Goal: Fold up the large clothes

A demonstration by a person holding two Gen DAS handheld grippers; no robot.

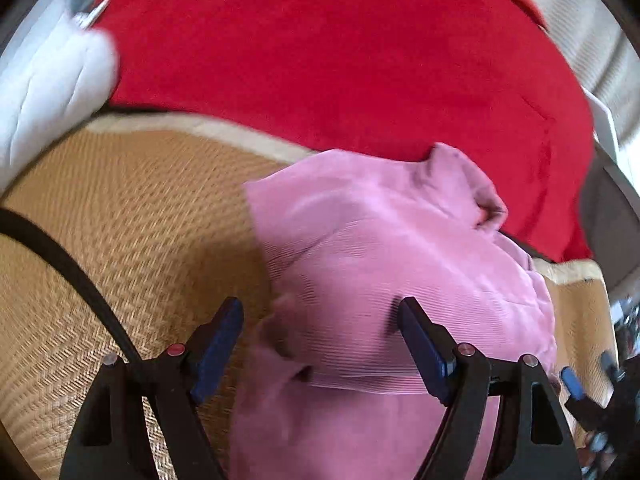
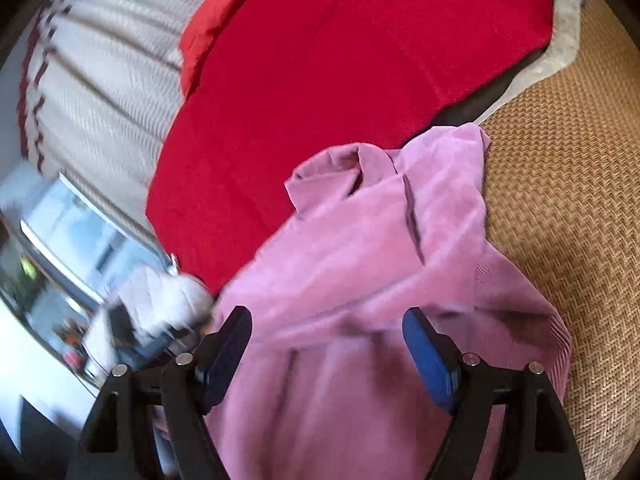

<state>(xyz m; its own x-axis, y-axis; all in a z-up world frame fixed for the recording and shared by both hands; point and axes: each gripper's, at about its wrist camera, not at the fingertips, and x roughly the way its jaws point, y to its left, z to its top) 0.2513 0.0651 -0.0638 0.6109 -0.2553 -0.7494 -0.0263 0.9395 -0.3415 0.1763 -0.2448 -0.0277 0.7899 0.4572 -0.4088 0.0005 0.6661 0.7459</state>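
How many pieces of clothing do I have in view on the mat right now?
1: the pink sweater, crumpled on the woven mat, its collar end against the red blanket. More could be hidden under either. An orange-red cloth at the blanket's far edge is unclear.

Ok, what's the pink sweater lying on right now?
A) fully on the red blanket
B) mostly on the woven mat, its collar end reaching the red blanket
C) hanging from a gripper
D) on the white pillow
B: the pink sweater spreads over the woven mat, and only its collar end meets the red blanket.
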